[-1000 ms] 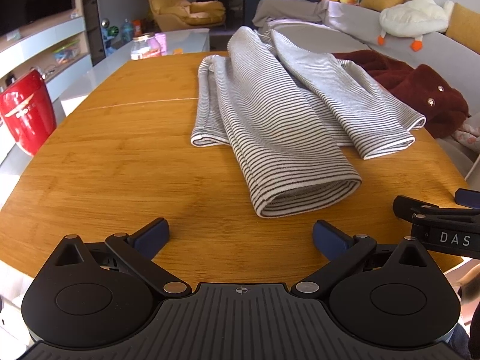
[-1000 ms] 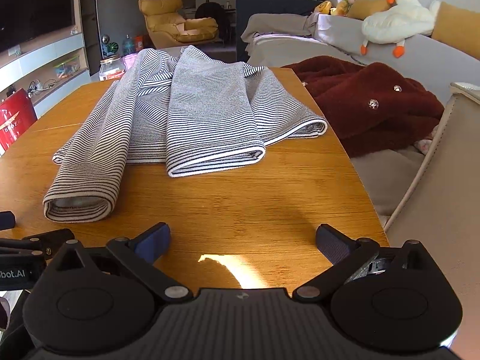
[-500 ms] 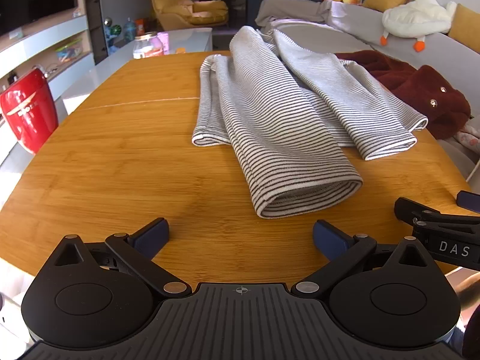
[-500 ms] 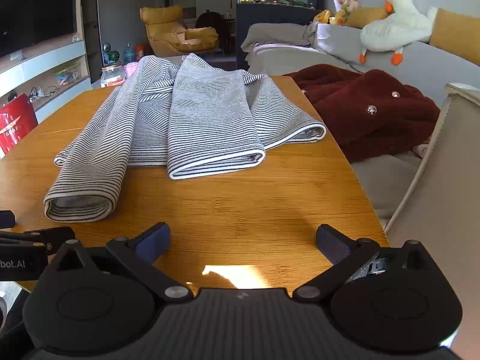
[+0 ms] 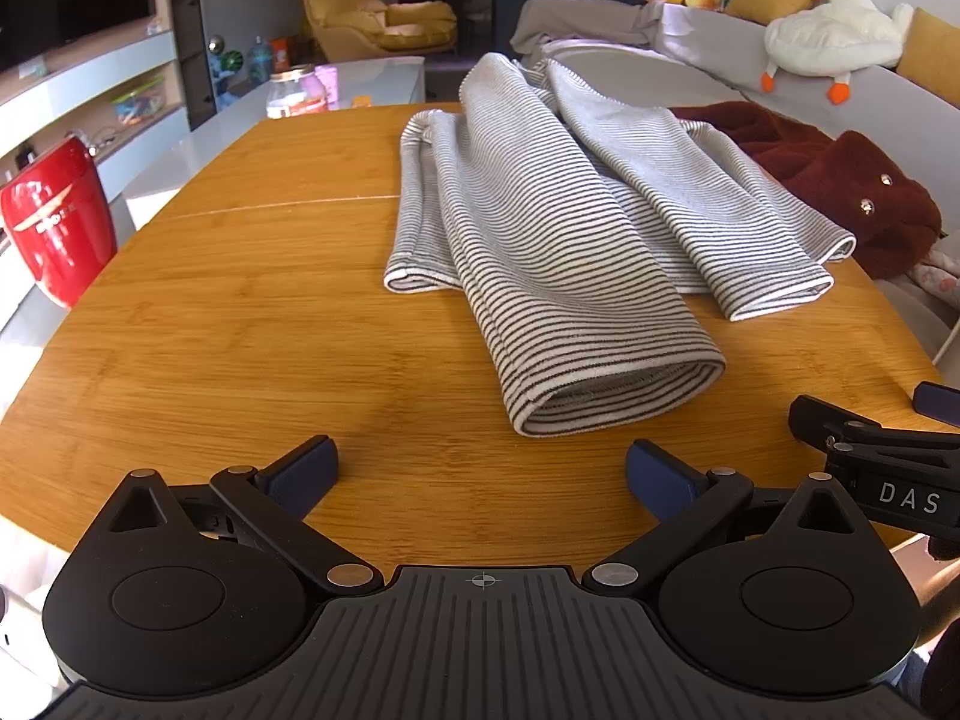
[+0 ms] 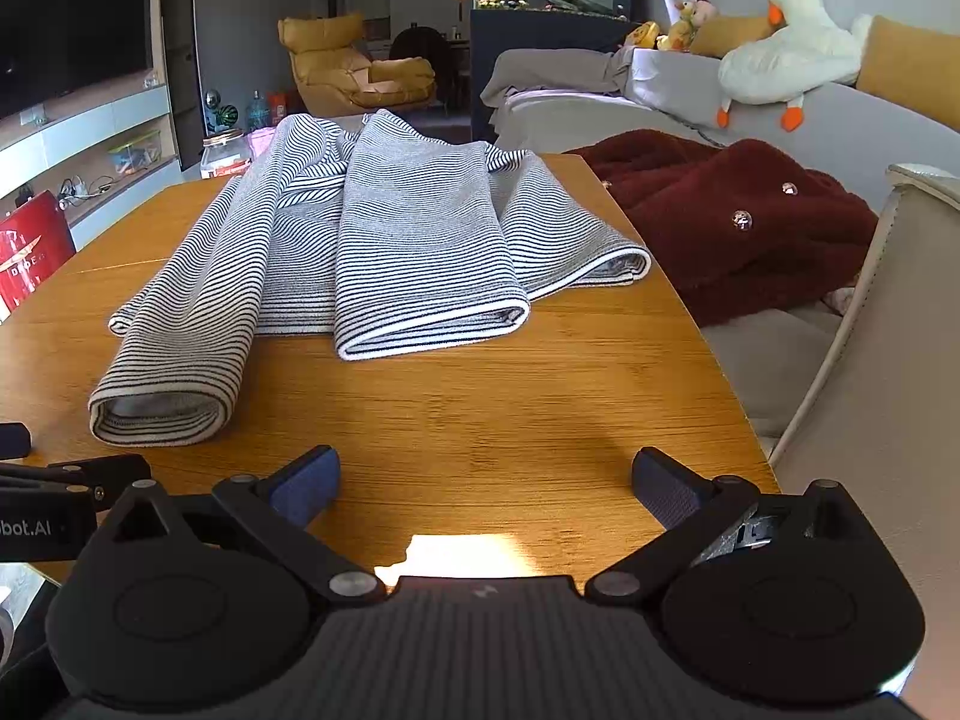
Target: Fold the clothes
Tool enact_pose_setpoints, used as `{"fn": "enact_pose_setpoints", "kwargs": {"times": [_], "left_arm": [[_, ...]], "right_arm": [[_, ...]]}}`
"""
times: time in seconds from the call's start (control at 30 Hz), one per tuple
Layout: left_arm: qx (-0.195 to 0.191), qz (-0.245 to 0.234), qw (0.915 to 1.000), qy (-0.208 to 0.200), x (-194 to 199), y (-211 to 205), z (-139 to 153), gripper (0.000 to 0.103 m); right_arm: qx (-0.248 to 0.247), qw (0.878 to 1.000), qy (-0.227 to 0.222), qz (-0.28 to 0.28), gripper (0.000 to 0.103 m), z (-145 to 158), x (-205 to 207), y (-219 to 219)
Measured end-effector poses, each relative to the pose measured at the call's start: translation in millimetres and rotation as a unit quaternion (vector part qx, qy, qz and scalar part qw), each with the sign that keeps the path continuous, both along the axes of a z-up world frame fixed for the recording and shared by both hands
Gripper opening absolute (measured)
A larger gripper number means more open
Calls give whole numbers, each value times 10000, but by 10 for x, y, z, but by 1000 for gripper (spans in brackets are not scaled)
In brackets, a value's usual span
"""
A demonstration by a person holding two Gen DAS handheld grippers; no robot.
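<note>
One striped garment (image 5: 558,240) lies on the tabletop (image 5: 240,312), reaching from the far edge toward the near edge, nearer the right edge. Its long axis runs far to near; two folded sleeves point at the near edge, the left one ending closer. Two grippers hover at the near edge: left gripper (image 5: 480,468) and right gripper (image 6: 486,474), both with jaws spread, holding nothing.

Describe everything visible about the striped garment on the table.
The striped garment is a soft knit in thin dark and white stripes, lying loosely on the wooden table. Two long tube-like parts, probably sleeves or legs, stretch toward the cameras over the flatter body, their hemmed open ends nearest. Its far end drapes off the table's back edge. Neither gripper touches it.
</note>
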State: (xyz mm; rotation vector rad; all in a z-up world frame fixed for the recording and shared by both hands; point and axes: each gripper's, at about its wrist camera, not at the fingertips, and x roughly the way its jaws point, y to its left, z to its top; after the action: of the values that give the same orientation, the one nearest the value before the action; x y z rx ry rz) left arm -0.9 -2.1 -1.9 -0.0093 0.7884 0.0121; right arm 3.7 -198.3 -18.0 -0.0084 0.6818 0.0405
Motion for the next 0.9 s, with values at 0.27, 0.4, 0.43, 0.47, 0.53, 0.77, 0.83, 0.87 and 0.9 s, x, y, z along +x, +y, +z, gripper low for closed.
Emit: {"fn": "enact_pose_setpoints", "kwargs": {"times": [0.27, 0.4, 0.43, 0.47, 0.53, 0.77, 0.83, 0.87, 0.9], "left_arm": [[4, -4, 10000, -19, -5, 4, -1, 103], [9, 9, 10000, -20, -11, 2, 2, 103], [10, 8, 10000, -18, -12, 2, 2, 103], [11, 7, 10000, -17, -12, 2, 2, 103], [15, 4, 10000, -19, -11, 0, 4, 103], [21, 13, 10000, -29, -18, -10, 9, 103], [23, 15, 10000, -32, -19, -12, 9, 103], [24, 16, 10000, -33, -17, -13, 10, 103], [25, 17, 10000, -33, -17, -14, 11, 103]], "right_arm": [[-11, 10000, -22, 17, 103, -13, -4, -2], [-38, 10000, -54, -1, 103, -18, -13, 7], [-41, 10000, -63, -13, 103, -19, -17, 9], [-40, 10000, -74, -24, 103, -22, -22, 10], [-41, 9999, -91, -29, 103, -25, -27, 11], [-32, 9999, -85, 48, 103, -26, -33, 5], [-32, 9999, -96, 56, 103, -29, -40, 9], [-30, 9999, -97, 59, 103, -30, -42, 11], [-29, 9999, -98, 63, 103, -30, -45, 13]]}}
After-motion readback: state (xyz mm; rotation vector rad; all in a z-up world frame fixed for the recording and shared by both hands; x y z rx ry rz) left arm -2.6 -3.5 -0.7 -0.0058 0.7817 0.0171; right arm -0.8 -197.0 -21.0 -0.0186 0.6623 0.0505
